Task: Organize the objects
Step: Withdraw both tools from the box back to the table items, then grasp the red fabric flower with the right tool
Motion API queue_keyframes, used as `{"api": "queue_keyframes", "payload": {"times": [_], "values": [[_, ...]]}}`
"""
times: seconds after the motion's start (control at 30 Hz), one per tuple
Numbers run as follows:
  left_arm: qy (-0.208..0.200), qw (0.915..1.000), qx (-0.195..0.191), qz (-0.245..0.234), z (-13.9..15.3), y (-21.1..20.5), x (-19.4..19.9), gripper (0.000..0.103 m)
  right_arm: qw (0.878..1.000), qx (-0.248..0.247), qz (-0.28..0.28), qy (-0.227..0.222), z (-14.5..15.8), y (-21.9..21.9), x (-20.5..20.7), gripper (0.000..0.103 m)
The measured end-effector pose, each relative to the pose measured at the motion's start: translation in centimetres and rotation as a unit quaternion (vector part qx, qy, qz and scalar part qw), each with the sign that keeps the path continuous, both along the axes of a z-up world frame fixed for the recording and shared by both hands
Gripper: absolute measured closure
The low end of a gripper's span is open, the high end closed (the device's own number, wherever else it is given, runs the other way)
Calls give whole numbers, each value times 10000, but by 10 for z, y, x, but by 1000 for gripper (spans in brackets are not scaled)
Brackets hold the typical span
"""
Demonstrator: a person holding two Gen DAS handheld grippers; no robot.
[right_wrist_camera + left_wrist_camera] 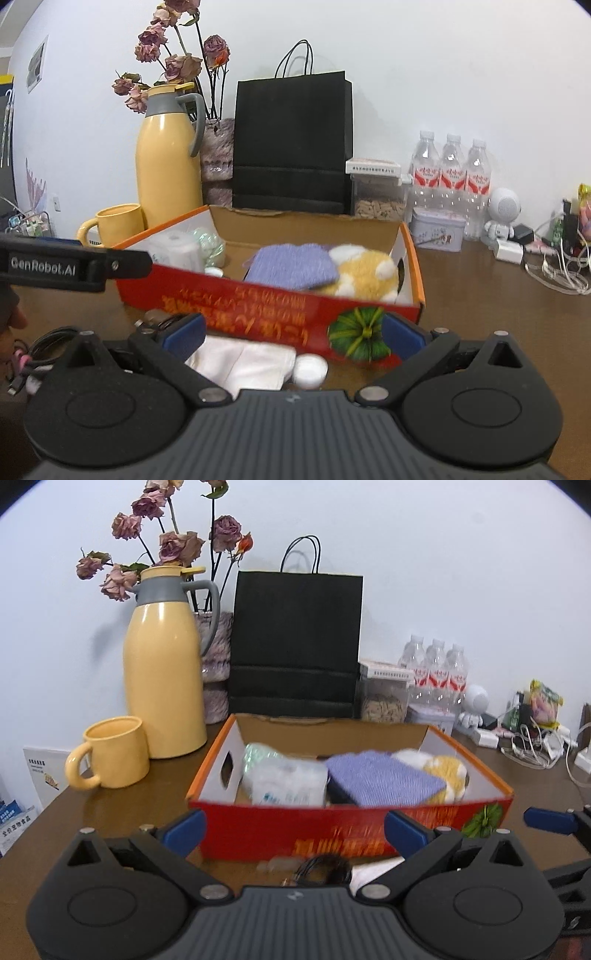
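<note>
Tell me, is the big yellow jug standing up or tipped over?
Standing up. The yellow thermos jug sits flat on the brown table, spout on top.

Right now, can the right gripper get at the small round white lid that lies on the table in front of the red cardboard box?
Probably yes. The right gripper is open, and the white lid lies uncovered just below its fingers, beside the white cloth.

Box lettering (pixel 354 840) blurred – black cable (pixel 325 871) half-hidden behind left gripper (pixel 295 829).
</note>
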State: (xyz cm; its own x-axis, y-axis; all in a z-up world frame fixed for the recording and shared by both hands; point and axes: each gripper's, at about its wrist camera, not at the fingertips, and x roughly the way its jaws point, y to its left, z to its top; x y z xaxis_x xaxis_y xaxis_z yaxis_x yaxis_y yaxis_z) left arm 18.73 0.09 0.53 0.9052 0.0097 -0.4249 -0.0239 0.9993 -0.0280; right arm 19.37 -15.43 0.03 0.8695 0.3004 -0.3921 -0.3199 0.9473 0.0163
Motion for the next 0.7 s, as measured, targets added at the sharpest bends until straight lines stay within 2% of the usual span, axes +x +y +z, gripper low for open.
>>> {"api": "queue_keyframes", "payload": {"times": [0.27, 0.7], "values": [[362, 9993, -70, -70, -22, 10, -20, 0, 9998, 42, 162, 129, -10, 3, -29, 0], [485, 9984, 170, -243, -33, 6, -37, 0, 9989, -96, 204, 404, -21, 14, -52, 0]]}}
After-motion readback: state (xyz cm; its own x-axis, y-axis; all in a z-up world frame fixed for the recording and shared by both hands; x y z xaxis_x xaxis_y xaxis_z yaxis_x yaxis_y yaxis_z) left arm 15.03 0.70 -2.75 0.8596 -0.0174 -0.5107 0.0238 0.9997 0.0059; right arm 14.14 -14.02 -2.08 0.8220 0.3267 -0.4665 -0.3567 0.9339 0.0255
